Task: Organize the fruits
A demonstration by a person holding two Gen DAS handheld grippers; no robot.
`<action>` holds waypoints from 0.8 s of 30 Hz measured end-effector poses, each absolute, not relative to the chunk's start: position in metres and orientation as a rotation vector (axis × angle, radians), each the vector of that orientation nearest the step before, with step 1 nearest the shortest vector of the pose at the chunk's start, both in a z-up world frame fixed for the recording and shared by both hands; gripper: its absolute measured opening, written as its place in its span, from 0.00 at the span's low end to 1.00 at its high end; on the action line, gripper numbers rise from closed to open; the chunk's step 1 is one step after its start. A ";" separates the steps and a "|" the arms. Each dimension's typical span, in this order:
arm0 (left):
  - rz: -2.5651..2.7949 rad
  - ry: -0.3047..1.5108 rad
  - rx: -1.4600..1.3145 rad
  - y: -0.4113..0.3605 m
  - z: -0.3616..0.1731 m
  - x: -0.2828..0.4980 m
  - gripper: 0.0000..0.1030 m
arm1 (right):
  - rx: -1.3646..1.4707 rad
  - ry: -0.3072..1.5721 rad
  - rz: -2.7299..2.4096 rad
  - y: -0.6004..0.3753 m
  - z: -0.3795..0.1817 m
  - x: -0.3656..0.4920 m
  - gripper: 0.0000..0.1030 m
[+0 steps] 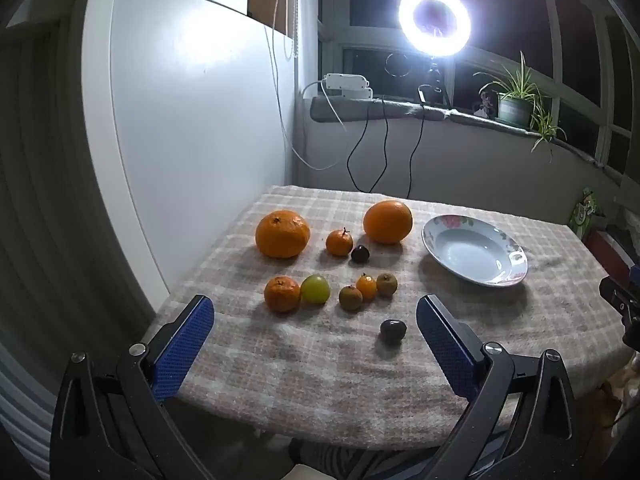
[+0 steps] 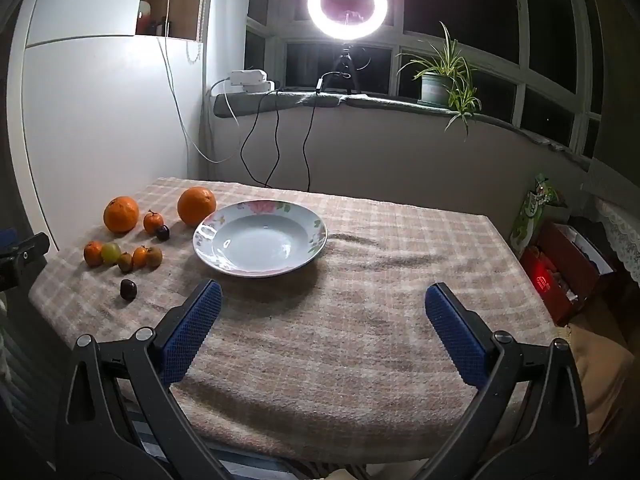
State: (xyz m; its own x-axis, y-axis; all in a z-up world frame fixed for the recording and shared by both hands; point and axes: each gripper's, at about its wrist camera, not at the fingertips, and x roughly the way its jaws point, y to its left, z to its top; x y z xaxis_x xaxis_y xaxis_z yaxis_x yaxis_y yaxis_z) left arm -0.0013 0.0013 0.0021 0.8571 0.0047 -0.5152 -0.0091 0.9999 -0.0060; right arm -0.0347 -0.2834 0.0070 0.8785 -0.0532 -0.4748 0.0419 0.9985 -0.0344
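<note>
Both grippers are spread wide and holding nothing. Fruit's all loose on the blanket left of the floral plate [image 2: 260, 240]; the dark plum [image 1: 393, 331] lies just ahead of the left gripper [image 1: 316, 312], toward its right finger (right gripper [image 2: 324, 300] faces the plate), so left looks nearer

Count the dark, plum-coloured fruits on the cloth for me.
2. One dark fruit sits in the back row, touching the small orange. The other dark fruit lies alone nearest the camera. None seem hidden.
</note>
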 end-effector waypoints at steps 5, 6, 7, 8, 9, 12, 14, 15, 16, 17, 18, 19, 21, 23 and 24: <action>0.006 0.537 -0.010 0.002 0.003 -0.001 0.98 | -0.030 0.494 -0.051 -0.281 0.007 -0.036 1.00; 0.005 0.536 -0.010 0.001 0.003 -0.001 0.98 | -0.030 0.494 -0.050 -0.281 0.008 -0.035 1.00; 0.004 0.534 -0.010 0.001 0.003 -0.001 0.98 | -0.030 0.494 -0.050 -0.281 0.008 -0.035 1.00; 0.003 0.533 -0.009 0.001 0.004 -0.001 0.98 | -0.031 0.494 -0.050 -0.281 0.009 -0.035 1.00; 0.001 0.531 -0.009 0.002 0.004 -0.001 0.98 | -0.030 0.494 -0.050 -0.281 0.009 -0.035 1.00; 0.000 0.530 -0.009 0.002 0.005 0.000 0.98 | -0.031 0.492 -0.050 -0.281 0.009 -0.035 1.00; 0.000 0.529 -0.007 0.002 0.005 -0.001 0.98 | -0.032 0.492 -0.051 -0.281 0.009 -0.035 1.00; -0.001 0.529 -0.007 0.001 0.005 -0.001 0.98 | -0.032 0.492 -0.051 -0.280 0.010 -0.035 1.00; -0.001 0.528 -0.009 0.002 0.005 -0.002 0.98 | -0.033 0.492 -0.052 -0.280 0.010 -0.035 1.00; -0.002 0.527 -0.008 0.002 0.006 -0.002 0.98 | -0.033 0.492 -0.052 -0.280 0.010 -0.035 1.00; -0.002 0.526 -0.007 0.001 0.006 -0.002 0.98 | -0.032 0.492 -0.052 -0.280 0.010 -0.035 1.00; -0.002 0.525 -0.006 0.002 0.006 -0.003 0.98 | -0.033 0.492 -0.052 -0.280 0.010 -0.036 1.00; -0.003 0.524 -0.007 0.002 0.006 -0.003 0.98 | -0.032 0.491 -0.052 -0.279 0.011 -0.036 1.00; -0.002 0.524 -0.006 0.002 0.006 -0.003 0.98 | -0.032 0.492 -0.050 -0.279 0.011 -0.036 1.00; -0.001 0.524 -0.007 0.002 0.006 -0.003 0.98 | -0.033 0.491 -0.051 -0.280 0.010 -0.036 1.00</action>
State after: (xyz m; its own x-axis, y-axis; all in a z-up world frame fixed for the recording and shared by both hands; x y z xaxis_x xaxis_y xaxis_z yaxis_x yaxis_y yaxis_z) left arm -0.0033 0.0018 0.0060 0.8658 -0.0030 -0.5004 -0.0005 1.0000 -0.0069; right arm -0.0360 -0.2796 0.0102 0.8807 -0.0564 -0.4704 0.0406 0.9982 -0.0438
